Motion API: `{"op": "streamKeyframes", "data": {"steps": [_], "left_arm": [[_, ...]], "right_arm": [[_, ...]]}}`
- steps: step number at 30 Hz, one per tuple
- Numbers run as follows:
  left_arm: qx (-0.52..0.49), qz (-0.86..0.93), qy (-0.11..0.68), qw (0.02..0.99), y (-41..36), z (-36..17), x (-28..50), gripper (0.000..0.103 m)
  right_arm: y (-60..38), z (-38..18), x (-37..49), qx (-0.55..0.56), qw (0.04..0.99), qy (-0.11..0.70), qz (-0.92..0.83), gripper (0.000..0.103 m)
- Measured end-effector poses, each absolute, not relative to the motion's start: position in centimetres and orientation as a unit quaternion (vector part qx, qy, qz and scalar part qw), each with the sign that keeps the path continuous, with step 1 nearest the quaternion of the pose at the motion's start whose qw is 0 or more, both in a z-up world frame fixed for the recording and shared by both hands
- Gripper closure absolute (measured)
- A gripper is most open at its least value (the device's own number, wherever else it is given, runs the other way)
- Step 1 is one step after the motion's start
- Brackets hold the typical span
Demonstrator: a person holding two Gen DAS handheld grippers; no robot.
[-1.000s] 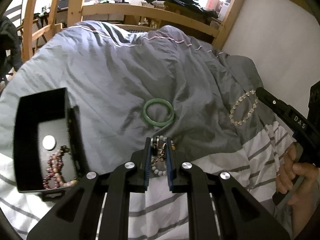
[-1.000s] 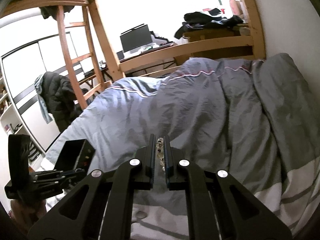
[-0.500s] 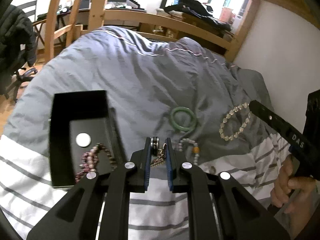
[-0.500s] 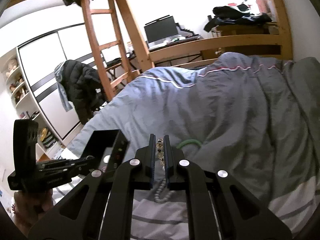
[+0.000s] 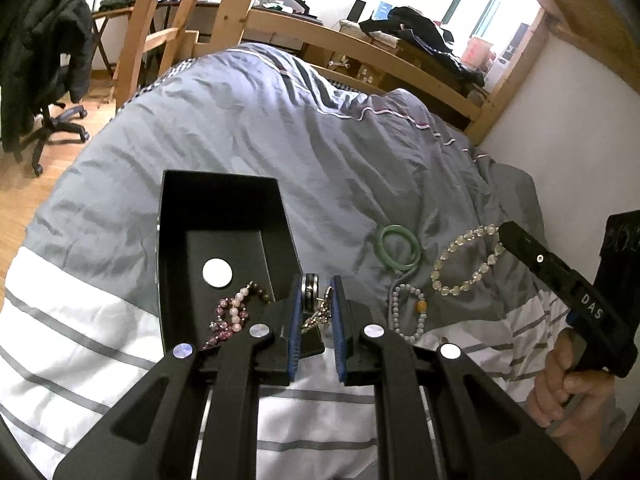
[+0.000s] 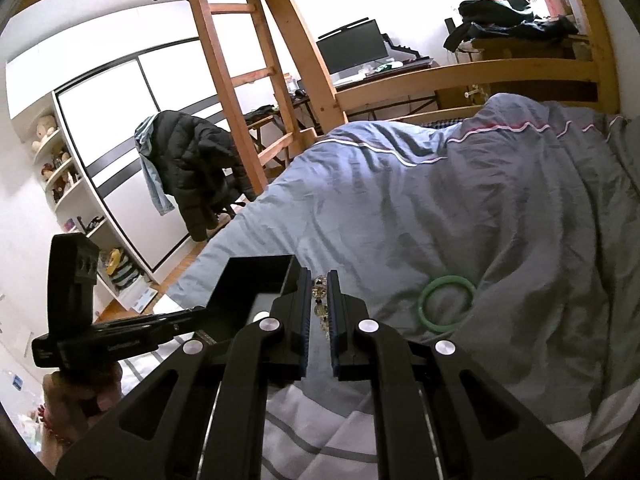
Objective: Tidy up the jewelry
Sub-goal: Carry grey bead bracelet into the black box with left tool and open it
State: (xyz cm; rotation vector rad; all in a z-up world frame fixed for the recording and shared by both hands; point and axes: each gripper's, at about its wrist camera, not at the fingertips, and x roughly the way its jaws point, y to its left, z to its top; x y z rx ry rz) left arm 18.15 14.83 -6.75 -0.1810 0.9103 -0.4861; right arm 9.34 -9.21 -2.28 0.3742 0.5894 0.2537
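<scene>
holding a dark ring (image 5: 309, 291) and a small metal clasp piece (image 5: 322, 312) between my left gripper (image 5: 316, 300) pads, jaws pinched almost shut on them; the ring sits upright at the tips, low centre of the left view, just over the near right corner of the black box (image 5: 224, 208); my right gripper (image 6: 319, 304) is fully closed on a short run of clear and dark beads (image 6: 320, 300), low centre of its own view, with the box (image 6: 256, 276) just to the left behind the tips; i can't tell whether these beads belong to a strand lying elsewhere.

inside the box, lower left of the left view, lie a white disc (image 5: 217, 273) and a pink bead strand (image 5: 232, 312); still out on the duvet (image 5: 280, 140), right of centre, are a green bangle (image 5: 399, 253), a clear bead bracelet (image 5: 466, 266) and a pale bead bracelet (image 5: 408, 312), near one another but apart.

as i judge it, the step is dropping the ring into the box; to do it well i should bring the tips past the near wall and over bare floor, clear of the strand; lower before letting go so the ring doesn't bounce or roll out; open only slightly, since the clasp piece may snag a pad; my right should wait outside the rim so the two of us don't crowd the opening.
</scene>
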Motion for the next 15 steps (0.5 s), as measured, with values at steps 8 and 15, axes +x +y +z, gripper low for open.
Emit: {"op": "streamKeyframes", "data": {"steps": [8, 15], "left_arm": [[-0.098, -0.231, 0.442, 0.861, 15.3, -7.2, 18.7, 0.09], [-0.095, -0.204, 0.45, 0.864, 16.4, -8.0, 19.3, 0.09]], "right_arm": [[-8.8, -2.4, 9.9, 0.184, 0.929, 0.292, 0.134, 0.094], [-6.7, -1.9, 11.3, 0.185, 0.923, 0.294, 0.165, 0.094]]}}
